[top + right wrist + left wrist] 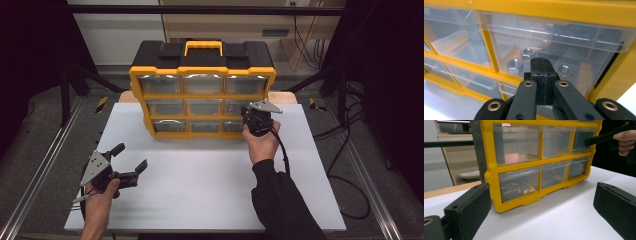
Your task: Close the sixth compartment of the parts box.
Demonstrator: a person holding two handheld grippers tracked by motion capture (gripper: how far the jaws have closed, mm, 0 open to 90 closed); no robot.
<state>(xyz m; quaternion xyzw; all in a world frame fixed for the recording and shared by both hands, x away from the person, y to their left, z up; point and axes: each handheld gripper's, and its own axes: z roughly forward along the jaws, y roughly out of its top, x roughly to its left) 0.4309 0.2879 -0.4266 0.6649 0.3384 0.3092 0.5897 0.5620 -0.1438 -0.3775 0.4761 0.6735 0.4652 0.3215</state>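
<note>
Pressed flat together with nothing between them, your right gripper (541, 65) sits at the clear middle-right drawer (554, 50) of the yellow organizer (202, 95), steel nuts (516, 65) inside. That drawer looks barely out; pulling it open is still ahead. Your left gripper (131, 161) waits spread wide on the white table (200, 190).

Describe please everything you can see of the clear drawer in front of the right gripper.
The drawer is of clear plastic and sits in the middle row at the right end of the yellow-framed organizer. It looks closed or nearly so. Three metal hex nuts lie inside on its floor. The right gripper, jaws pressed together, is at its front; whether it touches cannot be told.
</note>
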